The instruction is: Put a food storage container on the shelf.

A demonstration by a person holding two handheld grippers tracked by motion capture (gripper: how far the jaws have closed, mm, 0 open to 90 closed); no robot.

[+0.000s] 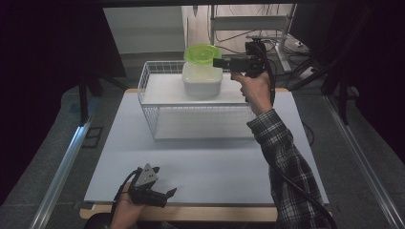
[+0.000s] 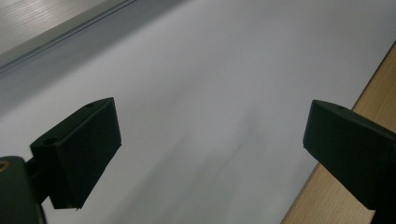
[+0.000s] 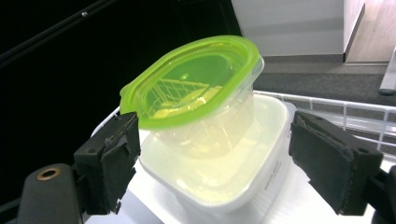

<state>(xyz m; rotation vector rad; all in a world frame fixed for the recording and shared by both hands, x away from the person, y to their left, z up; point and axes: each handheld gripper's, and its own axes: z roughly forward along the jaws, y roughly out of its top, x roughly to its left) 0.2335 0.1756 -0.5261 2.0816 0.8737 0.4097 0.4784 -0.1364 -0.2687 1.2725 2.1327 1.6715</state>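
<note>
Person is wearing a dark plaid sleeve (image 1: 286, 162) on the right arm. Both grippers, left gripper (image 1: 168, 193) and right gripper (image 1: 220, 62), are showing black blocky jaws, trailing black cables; grey three-cornered plate (image 1: 146, 175) topping the left.

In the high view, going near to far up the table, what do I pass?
Left gripper at the near edge → bare white table surface → wire basket → white tub inside it → green-lidded container sitting in the tub.

This looks like a lab or test room, not a home: a plain white table (image 1: 205, 176) stands on grey carpet, metal rails (image 1: 59, 174) run along the floor, and behind the right gripper (image 1: 220, 62) hang loose cables and metal shelving (image 1: 248, 24)
</note>
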